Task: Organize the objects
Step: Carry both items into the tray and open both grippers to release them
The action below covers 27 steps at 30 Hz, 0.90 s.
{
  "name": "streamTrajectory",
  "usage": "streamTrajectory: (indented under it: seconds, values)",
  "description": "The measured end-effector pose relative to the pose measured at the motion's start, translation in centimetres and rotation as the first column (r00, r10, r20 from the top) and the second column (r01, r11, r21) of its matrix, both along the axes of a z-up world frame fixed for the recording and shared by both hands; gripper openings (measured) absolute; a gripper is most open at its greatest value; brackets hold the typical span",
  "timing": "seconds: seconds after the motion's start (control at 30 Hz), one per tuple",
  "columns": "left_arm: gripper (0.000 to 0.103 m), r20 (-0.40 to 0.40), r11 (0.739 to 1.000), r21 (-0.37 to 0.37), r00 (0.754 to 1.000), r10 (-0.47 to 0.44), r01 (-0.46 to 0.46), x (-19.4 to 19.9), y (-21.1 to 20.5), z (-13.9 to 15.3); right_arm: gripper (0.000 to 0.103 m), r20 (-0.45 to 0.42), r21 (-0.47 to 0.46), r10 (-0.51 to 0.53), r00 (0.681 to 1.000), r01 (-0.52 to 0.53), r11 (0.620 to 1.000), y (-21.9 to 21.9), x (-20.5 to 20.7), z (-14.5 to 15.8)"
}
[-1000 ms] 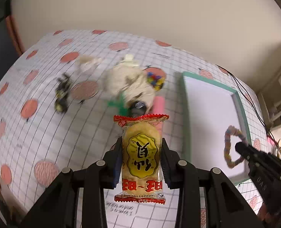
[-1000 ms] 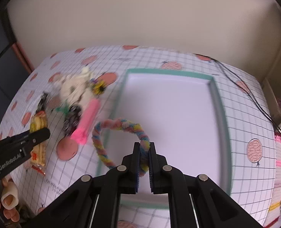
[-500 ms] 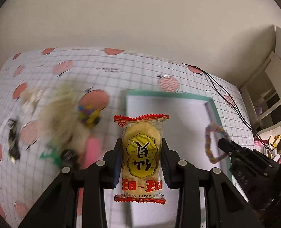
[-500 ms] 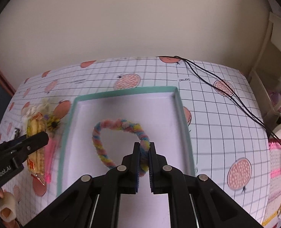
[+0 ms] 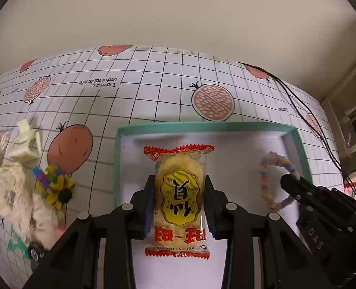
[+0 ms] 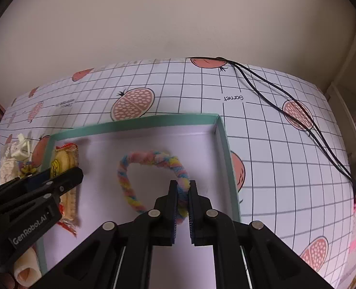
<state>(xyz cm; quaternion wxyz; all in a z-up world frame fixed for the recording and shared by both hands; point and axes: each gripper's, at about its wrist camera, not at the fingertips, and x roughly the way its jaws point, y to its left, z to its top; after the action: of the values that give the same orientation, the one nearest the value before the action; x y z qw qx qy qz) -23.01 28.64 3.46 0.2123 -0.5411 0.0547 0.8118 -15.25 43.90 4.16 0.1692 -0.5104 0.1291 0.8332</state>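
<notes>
Left gripper (image 5: pixel 180 198) pinches a glossy, crinkle-edged snack packet (image 5: pixel 179 192) upright over the left part of the teal-rimmed tray (image 5: pixel 202 126). Right gripper (image 6: pixel 182 207) nips a fuzzy pastel twisted ring (image 6: pixel 151 161) over the tray's matte white floor. Left view alone shows a sunflower trinket (image 5: pixel 60 191) and woolly cream pile (image 5: pixel 8 187) on the gridded cloth (image 5: pixel 154 84); right view alone shows black cables (image 6: pixel 286 110) trailing rightward.

Between my two loads the tray (image 6: pixel 139 123) floor lies bare, and its far half is open right up to the far rim. Past its right rim the surface (image 6: pixel 262 144) is free until the black cables (image 6: pixel 298 120). Off its left rim, a pile of fluffy toys (image 5: pixel 12 187) crowds the surface, perhaps touching the rim.
</notes>
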Motion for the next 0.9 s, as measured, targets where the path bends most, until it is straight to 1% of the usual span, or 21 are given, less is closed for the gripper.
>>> streamTrajectory:
  seconds: [0.17,0.27,0.3,0.4,0.43,0.47,0.57,0.6,0.63,0.73,0.8,0.9]
  values:
    - [0.038,0.005,1.000,0.016,1.000,0.003,-0.003,-0.8,0.1,-0.7,0.008,0.010,-0.001,-0.010,1.000,0.010,1.000,0.6,-0.4,-0.7]
    - [0.038,-0.010,1.000,0.028,1.000,-0.005,0.005,-0.7,0.1,-0.7,0.008,0.006,-0.008,-0.016,1.000,0.016,1.000,0.7,-0.4,-0.9]
    - [0.038,-0.012,1.000,0.028,1.000,-0.008,0.008,-0.6,0.1,-0.6,0.011,0.006,-0.008,-0.015,1.000,0.015,1.000,0.7,-0.4,-0.9]
    - [0.039,-0.001,0.999,0.042,1.000,-0.006,0.006,-0.3,-0.1,-0.5,0.011,0.001,0.000,-0.021,1.000,0.021,1.000,0.6,-0.3,-0.7]
    - [0.040,-0.001,0.999,0.041,1.000,-0.007,0.007,-0.3,-0.1,-0.4,0.011,0.000,-0.003,-0.023,1.000,0.023,1.000,0.6,-0.2,-0.6]
    - [0.042,-0.004,0.999,0.036,1.000,-0.009,0.009,-0.2,0.0,-0.3,0.011,-0.001,0.001,-0.027,1.000,0.027,1.000,0.5,-0.1,-0.5]
    - [0.050,-0.022,0.999,0.045,1.000,-0.010,0.011,0.2,-0.1,0.4,0.017,-0.016,0.002,-0.031,0.999,0.031,1.000,0.4,0.1,0.1]
    - [0.052,-0.028,0.999,0.050,1.000,-0.007,0.008,0.3,-0.3,0.7,0.022,-0.016,0.005,-0.032,0.999,0.032,0.999,0.3,0.2,0.3]
    - [0.053,-0.031,0.998,0.057,1.000,-0.002,0.003,0.5,-0.4,1.1,0.023,-0.021,0.010,-0.035,0.999,0.035,0.999,0.1,0.5,0.6]
    - [0.054,-0.039,0.997,0.078,0.999,0.009,-0.006,1.1,-1.0,2.2,0.023,-0.035,0.001,-0.035,0.999,0.035,0.999,-0.5,1.2,1.4]
    - [0.054,-0.044,0.997,0.081,0.999,0.014,-0.010,1.8,-1.7,2.9,0.023,-0.042,0.008,-0.031,0.999,0.031,0.999,-1.1,1.8,1.9]
    - [0.056,-0.046,0.995,0.096,0.998,0.037,-0.032,2.6,-3.1,3.6,0.023,-0.062,-0.006,-0.033,0.998,0.033,0.999,-1.9,2.8,2.4]
